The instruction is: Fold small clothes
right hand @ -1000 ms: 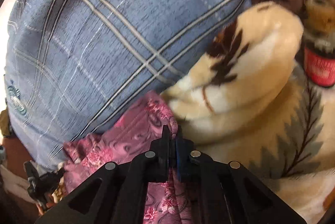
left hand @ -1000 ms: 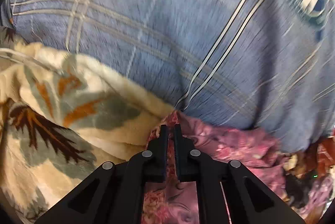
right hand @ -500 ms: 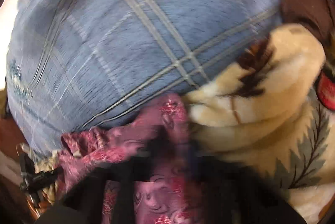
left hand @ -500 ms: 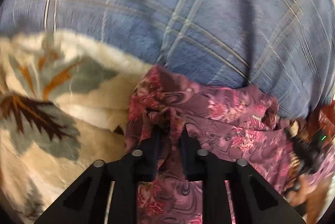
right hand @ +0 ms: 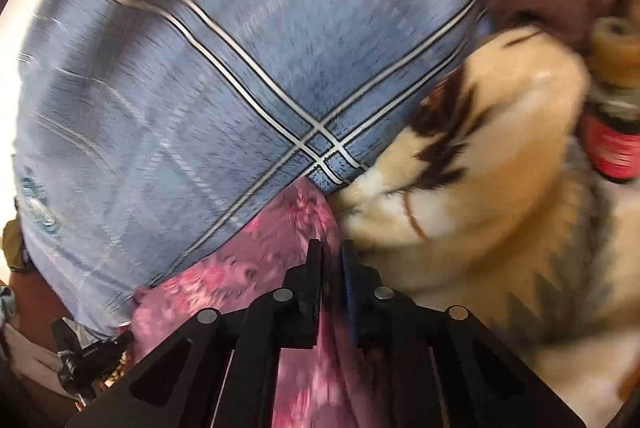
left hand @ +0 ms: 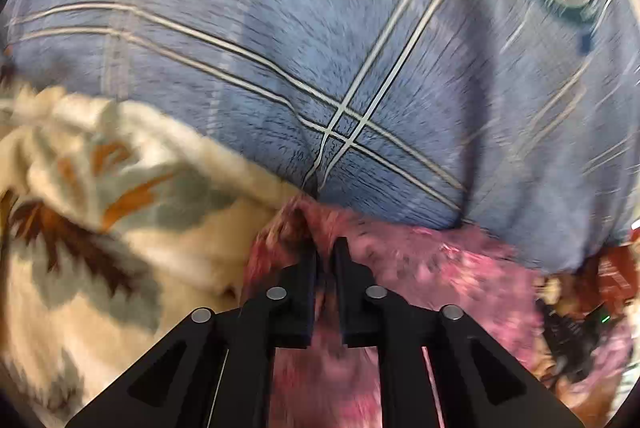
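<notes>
Both tools, left [left hand: 326, 252] and right [right hand: 331, 252], jaws just easing apart, seemingly pinch the blurred pink floral garment [left hand: 432, 268].

No lettering can be read (labels too blurred).

Both the left gripper [left hand: 325, 253] and right gripper [right hand: 330, 254], low in frame centre, have jaws just opening slightly, cloth between them.

Ahead of both grippers the way is blocked by the blue checked cloth [left hand: 360, 48], bulging close. One side is walled by a cream fleece blanket [right hand: 500, 188]; a red-labelled bottle [right hand: 612, 144] is lodged at its far edge.
</notes>
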A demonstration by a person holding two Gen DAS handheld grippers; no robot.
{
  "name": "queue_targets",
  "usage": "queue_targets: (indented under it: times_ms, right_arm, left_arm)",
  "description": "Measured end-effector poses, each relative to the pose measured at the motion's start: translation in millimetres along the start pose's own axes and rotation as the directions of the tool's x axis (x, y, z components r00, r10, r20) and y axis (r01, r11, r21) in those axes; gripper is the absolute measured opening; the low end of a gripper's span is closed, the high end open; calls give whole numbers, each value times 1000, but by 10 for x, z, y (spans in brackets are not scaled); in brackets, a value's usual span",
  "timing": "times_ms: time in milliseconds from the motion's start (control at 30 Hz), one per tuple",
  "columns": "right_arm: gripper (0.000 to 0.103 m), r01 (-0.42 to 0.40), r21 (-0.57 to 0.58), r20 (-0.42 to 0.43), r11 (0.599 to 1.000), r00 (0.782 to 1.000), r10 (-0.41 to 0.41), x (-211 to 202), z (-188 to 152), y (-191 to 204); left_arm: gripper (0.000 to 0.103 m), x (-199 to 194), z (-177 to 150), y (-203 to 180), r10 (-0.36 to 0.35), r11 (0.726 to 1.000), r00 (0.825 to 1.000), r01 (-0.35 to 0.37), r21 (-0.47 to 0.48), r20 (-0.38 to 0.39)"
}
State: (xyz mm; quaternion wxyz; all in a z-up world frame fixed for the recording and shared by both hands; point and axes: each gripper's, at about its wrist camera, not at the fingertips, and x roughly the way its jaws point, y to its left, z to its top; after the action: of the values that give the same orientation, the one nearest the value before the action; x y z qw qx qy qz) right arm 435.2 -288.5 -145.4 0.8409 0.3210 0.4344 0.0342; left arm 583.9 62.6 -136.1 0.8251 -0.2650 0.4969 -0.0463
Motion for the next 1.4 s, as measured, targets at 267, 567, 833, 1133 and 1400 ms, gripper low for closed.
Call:
queue_targets:
  times_ms: [267, 567, 833, 1133, 1400]
  right_arm:
    - [60, -50, 15, 20, 999, 999, 49, -1429, -761, -761]
    - [32, -96, 111, -49, 989, 994, 102, -1143, -1293, -868]
    - [9, -104, 84, -16, 991, 994, 106, -1410, -1199, -955]
    - [29, -87, 116, -59, 989, 994, 94, -1338, -1377, -949]
    - [35, -155, 234, -93, 960, 979, 181, -1217, -1532, -947]
  left_arm:
    - [54, -1293, -1115, 591, -154, 982, 985, 162, -101, 81]
    - [45, -1086, -1799, 882, -203, 944, 977, 176, -279, -72]
    - [7, -1290, -1497, 1024, 27, 962, 998, -9, -273, 62]
    - [56, -1503, -1848, 1288, -205, 900, 976, 218, -377, 76]
    - [57, -944, -2054, 981, -182, 919, 982, 149, -366, -56]
